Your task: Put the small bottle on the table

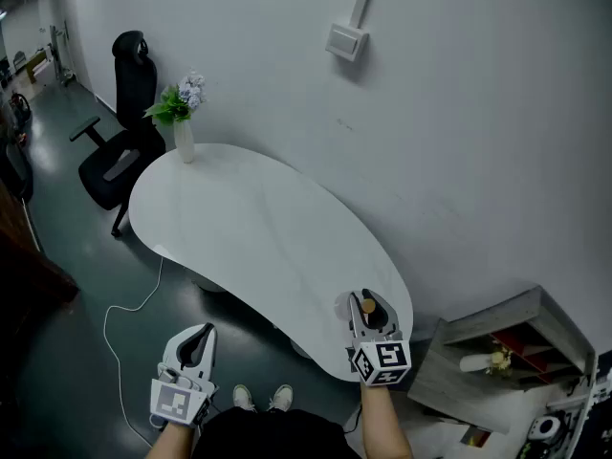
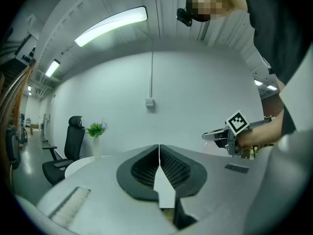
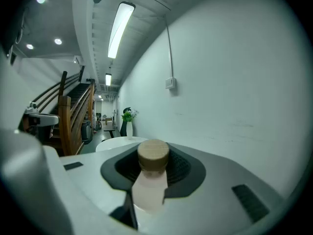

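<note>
A small pale bottle (image 3: 149, 187) with a round wooden cap stands upright between the jaws of my right gripper (image 3: 152, 173), which is shut on it. From the head view the right gripper (image 1: 366, 316) hovers over the near right end of the white oval table (image 1: 249, 237), and only the bottle's cap (image 1: 368, 306) shows. My left gripper (image 1: 198, 344) hangs off the table's near edge over the floor. Its black pads meet with nothing between them, so the left gripper (image 2: 159, 165) is shut and empty.
A white vase with flowers (image 1: 183, 113) stands at the table's far left end, with a black office chair (image 1: 120, 151) beyond it. A white cable (image 1: 124, 314) trails on the dark floor. A grey shelf unit (image 1: 507, 357) sits at the right by the wall.
</note>
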`<state>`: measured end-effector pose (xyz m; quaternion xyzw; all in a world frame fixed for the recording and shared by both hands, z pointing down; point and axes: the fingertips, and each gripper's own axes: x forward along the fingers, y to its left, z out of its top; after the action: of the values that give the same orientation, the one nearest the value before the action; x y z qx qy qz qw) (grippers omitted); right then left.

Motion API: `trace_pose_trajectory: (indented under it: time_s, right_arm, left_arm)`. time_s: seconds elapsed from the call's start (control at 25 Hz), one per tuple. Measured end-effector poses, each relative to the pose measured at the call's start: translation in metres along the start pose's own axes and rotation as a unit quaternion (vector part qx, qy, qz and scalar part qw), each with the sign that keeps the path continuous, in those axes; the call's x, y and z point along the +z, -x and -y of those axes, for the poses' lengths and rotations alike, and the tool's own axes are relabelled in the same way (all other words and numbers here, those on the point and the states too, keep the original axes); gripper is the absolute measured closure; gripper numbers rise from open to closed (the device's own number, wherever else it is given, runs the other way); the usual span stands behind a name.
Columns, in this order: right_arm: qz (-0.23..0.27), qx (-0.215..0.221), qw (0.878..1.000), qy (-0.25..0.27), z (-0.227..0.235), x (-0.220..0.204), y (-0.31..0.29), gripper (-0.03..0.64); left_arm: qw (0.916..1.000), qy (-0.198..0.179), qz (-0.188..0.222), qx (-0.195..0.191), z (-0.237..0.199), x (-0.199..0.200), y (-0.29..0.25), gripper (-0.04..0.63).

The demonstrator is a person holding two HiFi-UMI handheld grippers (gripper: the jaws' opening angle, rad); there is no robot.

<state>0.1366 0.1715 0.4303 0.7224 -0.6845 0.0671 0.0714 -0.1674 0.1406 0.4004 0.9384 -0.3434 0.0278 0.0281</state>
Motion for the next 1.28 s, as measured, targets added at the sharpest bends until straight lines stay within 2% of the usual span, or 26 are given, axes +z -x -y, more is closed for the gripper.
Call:
trace_pose_trajectory:
  time_s: [0.36, 0.76, 0.96, 1.12, 1.28]
  right_arm:
    - [0.004, 0.012, 1.000, -0.007, 0.009, -0.001, -0.003, 0.515]
    - [0.014, 0.049, 0.999, -0.007, 0.021, -0.002, -0.004, 0.515]
    - [0.013, 0.059, 0.998, -0.011, 0.021, -0.007, -0.006, 0.515]
    - [0.010, 0.063, 0.998, -0.014, 0.018, -0.010, -0.009, 0.515]
    - [0.003, 0.053, 0.998, -0.014, 0.020, -0.014, -0.016, 0.515]
  left_arm:
    - [0.9998, -0.005, -0.002, 0.017, 0.007, -0.002, 0.006, 0.586]
    - [0.9982, -0.011, -0.001, 0.058, 0.030, -0.004, 0.016, 0.586]
    - [0.9967, -0.026, -0.010, 0.077, 0.032, -0.001, 0.022, 0.586]
    - [0.9968, -0.020, -0.007, 0.077, 0.025, -0.003, 0.021, 0.586]
    - [0.9982, -0.015, -0.001, 0.059, 0.017, -0.005, 0.004, 0.586]
